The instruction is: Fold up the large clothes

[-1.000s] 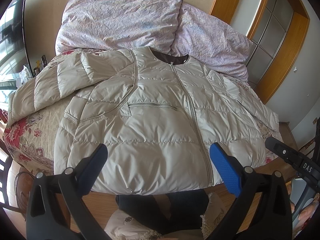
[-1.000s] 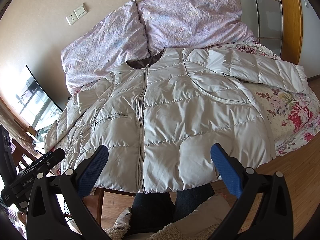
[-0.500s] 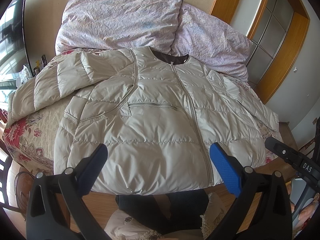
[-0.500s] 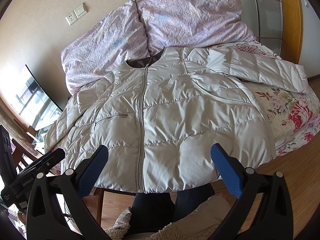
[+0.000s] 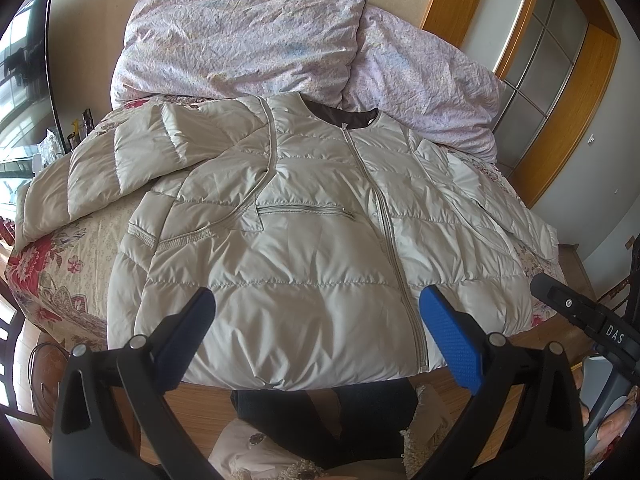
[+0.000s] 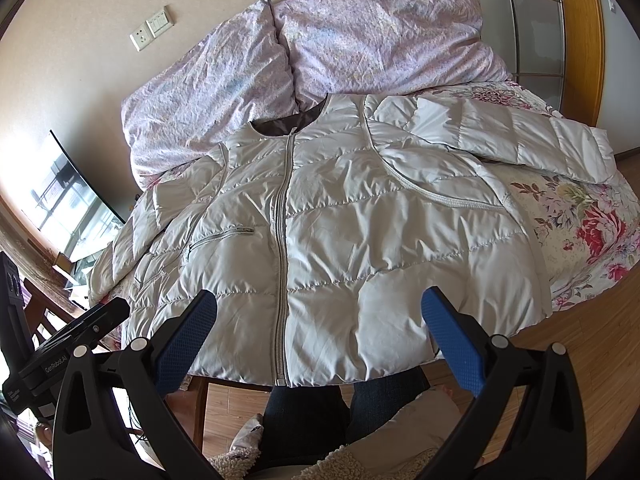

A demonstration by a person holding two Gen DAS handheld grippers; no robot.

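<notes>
A pale beige quilted jacket (image 5: 304,248) (image 6: 360,240) lies face up and zipped on the bed, collar toward the pillows, hem hanging over the near edge. One sleeve (image 5: 100,168) stretches out to the left in the left wrist view; the other sleeve (image 6: 520,136) lies out to the right in the right wrist view. My left gripper (image 5: 316,324) hovers open above the hem, holding nothing. My right gripper (image 6: 318,328) is also open and empty above the hem near the zipper (image 6: 282,280). Each gripper's body shows at the edge of the other's view.
Two lilac pillows (image 5: 248,36) (image 6: 380,36) lean against the wall behind the collar. A floral bedspread (image 6: 580,232) covers the bed. A person's dark-trousered legs (image 5: 320,420) stand at the bed's near edge on wood flooring. A wood-framed glass door (image 5: 560,60) is at the right.
</notes>
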